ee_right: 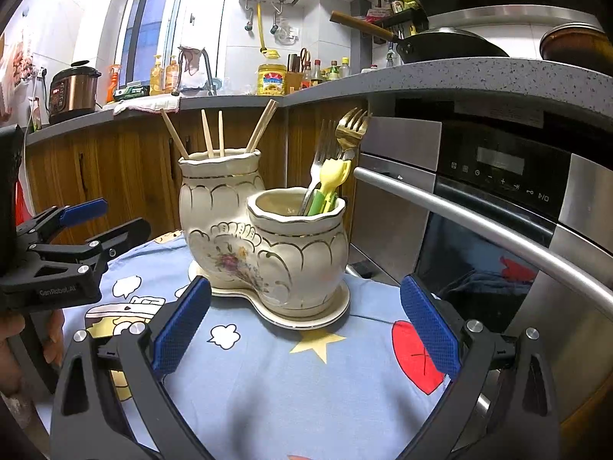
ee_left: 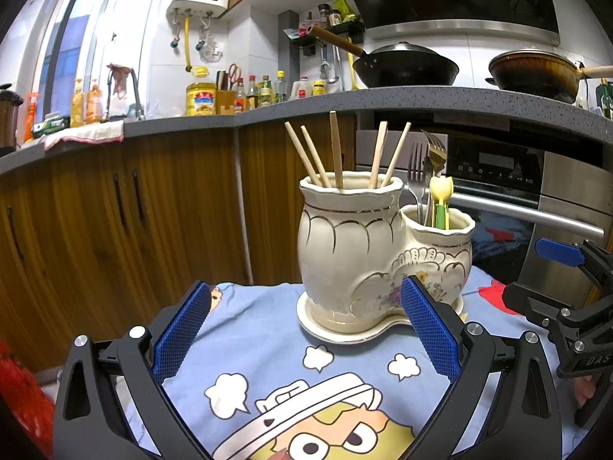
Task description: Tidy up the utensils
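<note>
Blue ribbed pads of the left gripper (ee_left: 306, 329) nearest the lens, spread wide with nothing between them, hovering low over the cartoon-print cloth (ee_left: 268, 364). Same for the right gripper (ee_right: 306, 326): released, empty, fingers well apart above the cloth.

Just beyond both, a cream ceramic holder (ee_left: 356, 253) with two joined pots on a matching saucer (ee_left: 325, 333). Taller pot filled with wooden chopsticks (ee_left: 336, 149), splayed and leaning on the rim. Shorter pot (ee_right: 299, 245) loaded with a steel fork (ee_right: 320, 161), a gold fork (ee_right: 350, 128) and yellow-green plastic pieces (ee_right: 331, 184), all upright or slightly tilted, heads up.

Judged sorted already, or close to it; no loose utensil visible on the cloth.

Handling, by estimate: chopsticks light, stiff, thin and prone to rolling, best pinched mid-shaft, above the rim. Metal forks heavier and slick, best taken on the neck below the tines. Plastic pieces light, slightly yielding. Holder itself glazed, heavy, breakable and top-loaded; better left alone, or steadied at the waist if nudged.
</note>
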Tool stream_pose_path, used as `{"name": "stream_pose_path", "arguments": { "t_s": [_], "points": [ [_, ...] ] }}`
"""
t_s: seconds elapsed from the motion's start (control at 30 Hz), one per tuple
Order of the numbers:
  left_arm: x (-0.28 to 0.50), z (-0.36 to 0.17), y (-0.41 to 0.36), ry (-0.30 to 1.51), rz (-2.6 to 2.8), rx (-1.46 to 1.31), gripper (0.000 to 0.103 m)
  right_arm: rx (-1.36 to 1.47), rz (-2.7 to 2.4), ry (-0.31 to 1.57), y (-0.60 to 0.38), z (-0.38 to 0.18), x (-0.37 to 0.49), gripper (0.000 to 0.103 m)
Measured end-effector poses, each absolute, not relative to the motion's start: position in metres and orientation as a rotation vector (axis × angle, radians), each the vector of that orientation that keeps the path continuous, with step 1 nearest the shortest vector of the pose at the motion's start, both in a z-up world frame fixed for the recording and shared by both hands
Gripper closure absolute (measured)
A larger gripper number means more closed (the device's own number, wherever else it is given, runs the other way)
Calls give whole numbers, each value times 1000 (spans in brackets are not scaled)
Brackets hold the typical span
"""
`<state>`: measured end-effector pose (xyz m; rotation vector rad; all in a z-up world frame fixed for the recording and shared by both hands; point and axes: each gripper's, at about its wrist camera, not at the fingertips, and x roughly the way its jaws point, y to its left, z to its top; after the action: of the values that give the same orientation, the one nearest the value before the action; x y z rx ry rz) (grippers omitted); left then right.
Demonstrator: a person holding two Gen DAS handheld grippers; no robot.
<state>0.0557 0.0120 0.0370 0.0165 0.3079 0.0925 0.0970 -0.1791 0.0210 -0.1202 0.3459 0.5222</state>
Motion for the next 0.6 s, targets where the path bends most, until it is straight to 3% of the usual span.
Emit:
{"name": "stream_pose_path", "arguments": {
  "t_s": [0.6],
  "points": [
    [57, 35, 11, 313, 92, 18, 5, -121, 522, 347, -179, 21, 97, 5]
  ]
}}
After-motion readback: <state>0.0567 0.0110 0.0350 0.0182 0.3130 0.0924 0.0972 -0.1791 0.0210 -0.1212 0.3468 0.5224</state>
